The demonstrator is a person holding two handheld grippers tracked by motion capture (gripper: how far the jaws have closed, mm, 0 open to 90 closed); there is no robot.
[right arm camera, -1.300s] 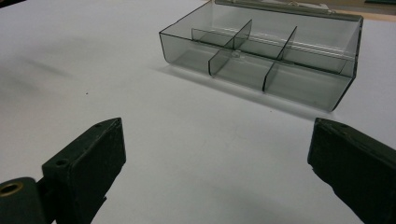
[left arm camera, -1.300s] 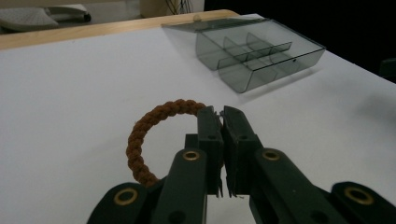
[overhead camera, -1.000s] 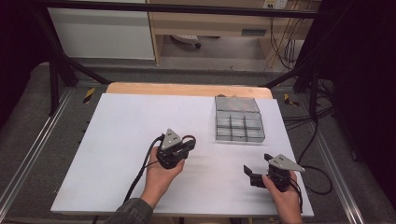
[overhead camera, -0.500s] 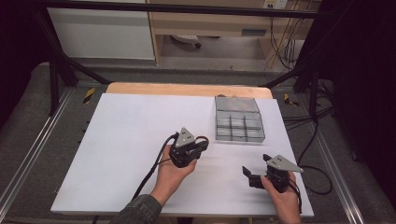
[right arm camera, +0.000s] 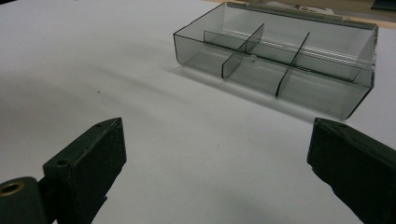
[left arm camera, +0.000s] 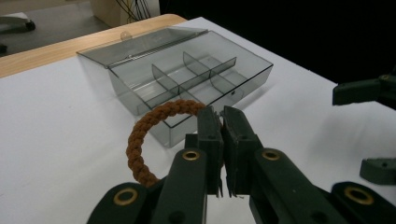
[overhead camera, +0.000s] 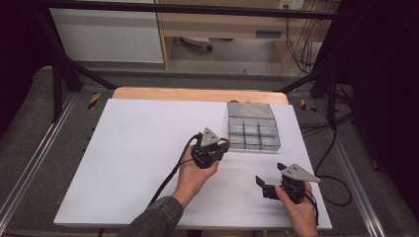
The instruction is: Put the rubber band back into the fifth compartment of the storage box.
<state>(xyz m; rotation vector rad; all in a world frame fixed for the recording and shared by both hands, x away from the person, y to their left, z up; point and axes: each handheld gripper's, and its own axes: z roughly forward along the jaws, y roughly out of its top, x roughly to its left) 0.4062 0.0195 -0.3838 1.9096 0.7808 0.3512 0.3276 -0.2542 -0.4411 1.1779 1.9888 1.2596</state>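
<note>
Beside one open compartment box (left arm camera: 187, 84), left gripper (left arm camera: 223, 116) clamps one braided ring (left arm camera: 144, 135); right gripper (right arm camera: 215, 154) jaws apart.

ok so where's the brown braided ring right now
In the left gripper view, the brown braided ring is pinched in the left claw, held just short of the near edge of the open clear compartment box.

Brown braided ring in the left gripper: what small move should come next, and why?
Probably carry it forward over the open clear box. The left gripper is shut on the brown braided ring, short of the box's near wall; the compartments look empty.
</note>
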